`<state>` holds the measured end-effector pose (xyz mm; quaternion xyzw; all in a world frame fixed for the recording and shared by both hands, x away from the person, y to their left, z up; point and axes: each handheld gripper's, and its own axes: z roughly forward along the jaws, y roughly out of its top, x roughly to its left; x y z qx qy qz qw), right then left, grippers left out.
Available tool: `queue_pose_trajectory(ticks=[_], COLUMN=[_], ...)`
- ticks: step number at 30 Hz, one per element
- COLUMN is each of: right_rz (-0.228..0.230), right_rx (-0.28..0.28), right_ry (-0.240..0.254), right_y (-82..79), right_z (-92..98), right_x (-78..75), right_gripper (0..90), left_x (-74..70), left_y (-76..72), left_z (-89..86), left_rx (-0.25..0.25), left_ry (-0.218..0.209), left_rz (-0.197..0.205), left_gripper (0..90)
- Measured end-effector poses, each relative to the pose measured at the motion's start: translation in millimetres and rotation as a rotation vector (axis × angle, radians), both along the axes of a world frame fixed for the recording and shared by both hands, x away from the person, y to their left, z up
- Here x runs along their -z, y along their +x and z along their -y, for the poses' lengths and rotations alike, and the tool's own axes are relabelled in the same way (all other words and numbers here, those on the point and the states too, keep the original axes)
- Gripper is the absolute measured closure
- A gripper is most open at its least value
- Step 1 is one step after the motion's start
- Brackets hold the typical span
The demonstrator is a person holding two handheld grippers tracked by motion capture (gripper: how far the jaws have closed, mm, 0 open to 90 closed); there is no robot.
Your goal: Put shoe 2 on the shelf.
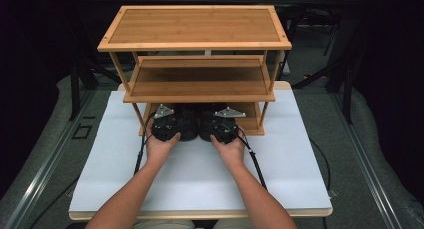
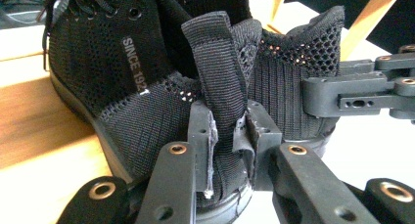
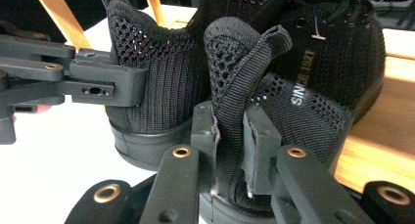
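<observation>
**Both claws pinch the heel tabs at the rack's foot**

The left claw [image 2: 229, 150] is clamped on the left shoe's [image 2: 122, 87] heel tab, and the right claw [image 3: 230, 150] grips the right shoe's [image 3: 303, 82] tab. The pair sits side by side at the bamboo rack's [image 1: 195, 44] bottom shelf, twelve o'clock from the hands, on the white desk [image 1: 200, 174]. The middle shelf overhangs both shoes; rack legs flank them at ten and two o'clock.
</observation>
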<state>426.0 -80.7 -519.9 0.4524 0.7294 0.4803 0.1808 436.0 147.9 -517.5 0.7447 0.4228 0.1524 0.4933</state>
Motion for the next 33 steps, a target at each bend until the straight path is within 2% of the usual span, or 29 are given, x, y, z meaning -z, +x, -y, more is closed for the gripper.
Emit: queue_pose_trajectory(ticks=[2, 5, 9, 12, 18, 22, 26, 33], right_rz=[-0.004, -0.01, 0.01, 0.017, 0.006, 0.003, -0.02, -0.036], right_rx=[-0.016, -0.023, -0.003, -0.001, -0.003, -0.006, -0.015, -0.014], right_ry=[0.015, 0.026, -0.003, -0.001, -0.024, -0.032, -0.046, -0.077], right_y=[0.6, 0.7, -2.0, -4.4, -9.9, -16.0, -22.9, -37.5], right_z=[1.5, 2.3, -0.4, 1.1, 4.4, 4.6, 5.4, 16.3], right_x=[0.9, 0.8, -0.1, -2.3, -4.9, -7.4, -11.5, -15.7], right_gripper=[77.4, 76.0, 72.5, 67.8, 62.9, 61.1, 57.7, 55.5], left_x=[0.1, -0.1, -0.2, -1.7, -8.2, -12.4, -17.0, -18.6], left_y=[0.8, -1.5, -2.0, -4.1, -8.7, -16.9, -26.6, -40.6], left_z=[-1.3, 1.7, 1.1, -0.1, -3.8, -8.9, -16.5, -31.5], left_rx=[-0.004, -0.013, -0.013, -0.018, -0.025, -0.02, -0.011, -0.004], left_ry=[-0.015, 0.007, -0.003, -0.001, -0.004, -0.017, 0.01, 0.031], left_rz=[-0.008, 0.007, 0.004, 0.011, 0.0, -0.015, -0.007, -0.023], left_gripper=[75.9, 74.0, 71.7, 68.5, 66.8, 62.7, 60.0, 59.4])
